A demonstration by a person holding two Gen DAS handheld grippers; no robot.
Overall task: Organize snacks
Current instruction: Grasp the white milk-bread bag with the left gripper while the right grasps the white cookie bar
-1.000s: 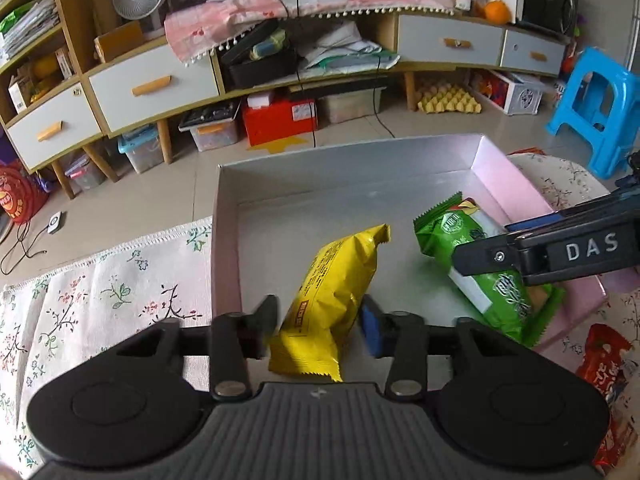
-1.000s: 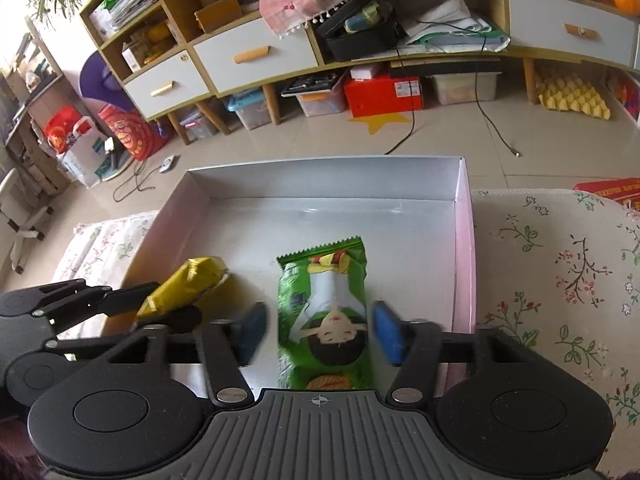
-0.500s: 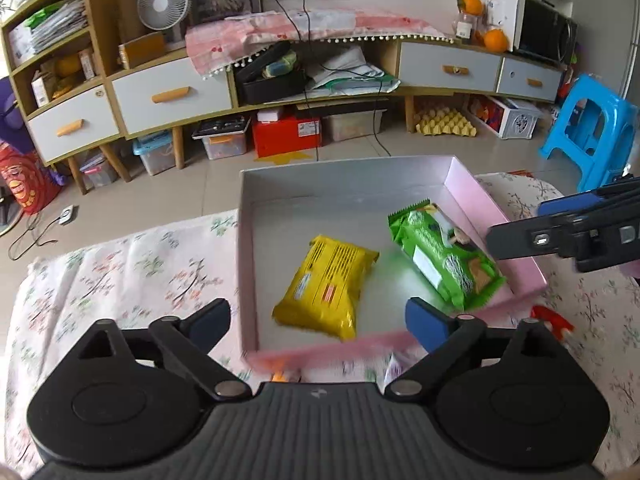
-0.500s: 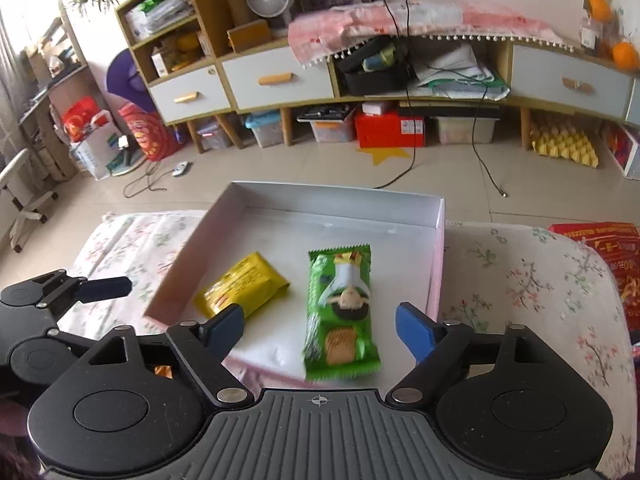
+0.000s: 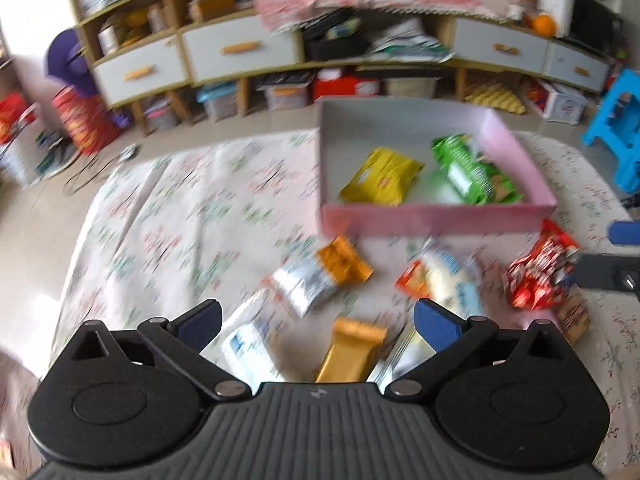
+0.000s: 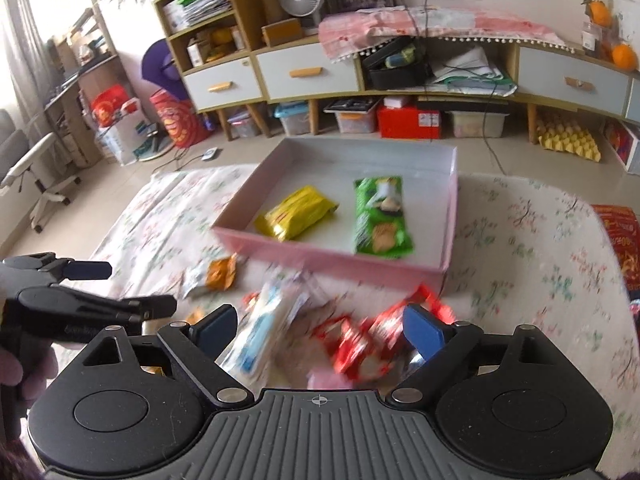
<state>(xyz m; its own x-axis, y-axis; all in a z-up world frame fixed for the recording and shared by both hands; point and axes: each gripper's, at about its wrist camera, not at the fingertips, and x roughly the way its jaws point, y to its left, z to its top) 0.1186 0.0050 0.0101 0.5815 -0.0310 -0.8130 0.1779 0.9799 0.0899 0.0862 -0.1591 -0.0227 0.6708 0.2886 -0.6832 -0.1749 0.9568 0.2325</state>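
Note:
A pink box (image 5: 436,216) (image 6: 320,254) stands on the flowered cloth and holds a yellow snack pack (image 5: 382,176) (image 6: 298,218) and a green snack pack (image 5: 470,170) (image 6: 380,216). Several loose packs lie in front of the box: a gold bar (image 5: 352,354), a white and orange pack (image 5: 316,276), a white and blue pack (image 6: 266,330) and a red pack (image 5: 540,272) (image 6: 360,344). My left gripper (image 5: 316,326) is open and empty above the gold bar. My right gripper (image 6: 320,328) is open and empty above the red pack.
The flowered cloth (image 5: 180,208) covers the table, with bare cloth to the left of the box. A cabinet with drawers (image 6: 308,72) and storage boxes on the floor stand beyond the table. A blue stool (image 5: 616,120) stands at the right.
Both grippers have let go of the yellow and green packs in the box, opened wide, and pulled back to above the loose packs in front of the box.

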